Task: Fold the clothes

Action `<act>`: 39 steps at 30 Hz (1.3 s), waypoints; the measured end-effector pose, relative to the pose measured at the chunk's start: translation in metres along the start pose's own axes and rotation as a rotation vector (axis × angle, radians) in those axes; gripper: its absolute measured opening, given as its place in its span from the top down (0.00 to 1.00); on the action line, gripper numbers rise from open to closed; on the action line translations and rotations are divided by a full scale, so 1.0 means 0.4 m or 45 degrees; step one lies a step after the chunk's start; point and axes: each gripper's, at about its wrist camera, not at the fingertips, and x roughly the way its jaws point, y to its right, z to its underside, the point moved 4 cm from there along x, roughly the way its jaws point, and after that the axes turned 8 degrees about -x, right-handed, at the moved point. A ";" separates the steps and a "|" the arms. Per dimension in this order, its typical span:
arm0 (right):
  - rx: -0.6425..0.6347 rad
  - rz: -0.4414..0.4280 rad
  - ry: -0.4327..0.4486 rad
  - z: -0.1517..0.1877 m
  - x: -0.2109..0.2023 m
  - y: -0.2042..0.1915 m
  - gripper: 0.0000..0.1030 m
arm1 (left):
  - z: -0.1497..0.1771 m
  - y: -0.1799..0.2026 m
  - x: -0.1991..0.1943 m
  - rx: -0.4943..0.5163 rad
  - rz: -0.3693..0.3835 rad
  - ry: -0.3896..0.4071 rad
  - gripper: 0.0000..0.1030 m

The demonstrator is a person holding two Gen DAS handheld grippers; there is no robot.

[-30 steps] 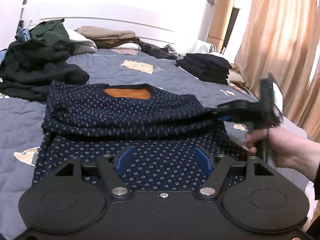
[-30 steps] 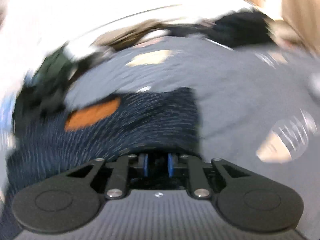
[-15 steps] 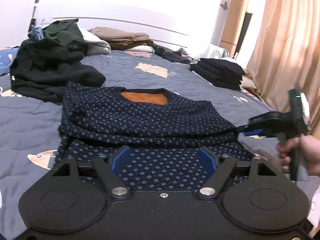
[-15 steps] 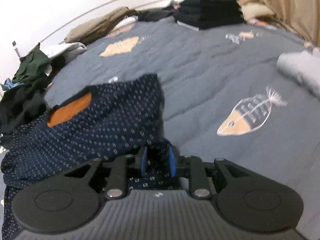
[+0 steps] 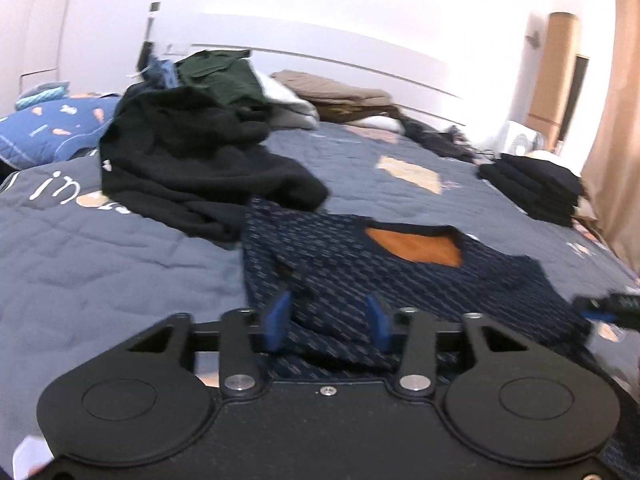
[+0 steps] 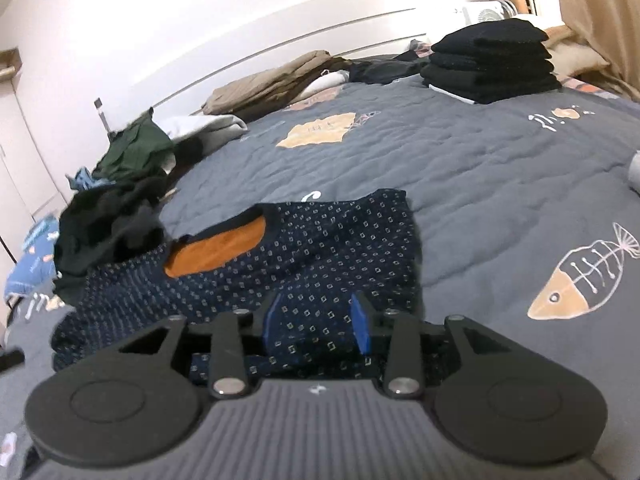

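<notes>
A navy sweater [image 5: 320, 256] with small pale squares and an orange neck lining [image 5: 416, 246] lies partly folded on the grey quilt [image 5: 100, 264]. My left gripper [image 5: 326, 316] is open, low over the sweater's near left part, with fabric lying between its blue pads. In the right wrist view the sweater [image 6: 328, 240] spreads ahead, collar to the left. My right gripper [image 6: 316, 316] is open over the sweater's near right part, with cloth showing in the gap. The right gripper's tip [image 5: 612, 304] shows at the far right of the left wrist view.
A heap of black clothes [image 5: 192, 168] touches the sweater's far left corner, with a green garment [image 5: 220, 76] behind it. A folded black stack [image 6: 492, 60] sits far right, brown clothes [image 5: 336, 92] by the headboard, and a blue pillow [image 5: 48, 128] at left.
My right gripper has opened and let go of the sweater's right edge. My left gripper has swung left along the sweater and its pads stand closer together.
</notes>
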 end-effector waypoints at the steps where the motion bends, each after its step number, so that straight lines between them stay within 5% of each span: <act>1: 0.003 0.001 -0.008 0.004 0.009 0.000 0.64 | -0.011 -0.012 0.011 -0.010 -0.018 0.006 0.66; 8: 0.032 -0.011 -0.029 0.013 0.027 0.015 0.63 | -0.034 -0.057 0.124 -0.062 -0.077 -0.068 0.66; 10: 0.034 -0.010 -0.042 0.016 0.032 0.018 0.63 | -0.027 -0.071 0.152 -0.085 -0.094 -0.126 0.89; 11: 0.033 -0.009 -0.050 0.018 0.034 0.019 0.63 | -0.025 -0.083 0.159 -0.108 -0.103 -0.141 0.93; 23: -0.021 0.033 -0.131 0.037 0.051 0.025 0.63 | -0.042 -0.207 0.115 -0.310 -0.191 -0.171 0.96; 29: -0.024 0.038 -0.163 0.032 0.046 0.024 0.62 | -0.059 -0.160 0.080 -0.261 -0.117 -0.132 0.94; 31: -0.015 0.035 -0.172 0.026 0.040 0.024 0.62 | -0.058 -0.131 0.073 -0.225 -0.103 -0.128 0.89; 35: -0.009 0.019 -0.178 0.018 0.021 0.020 0.61 | -0.042 -0.084 0.050 -0.164 -0.065 -0.122 0.61; 39: -0.008 -0.001 -0.169 0.017 -0.009 0.016 0.60 | -0.015 -0.053 0.017 -0.100 -0.052 -0.129 0.61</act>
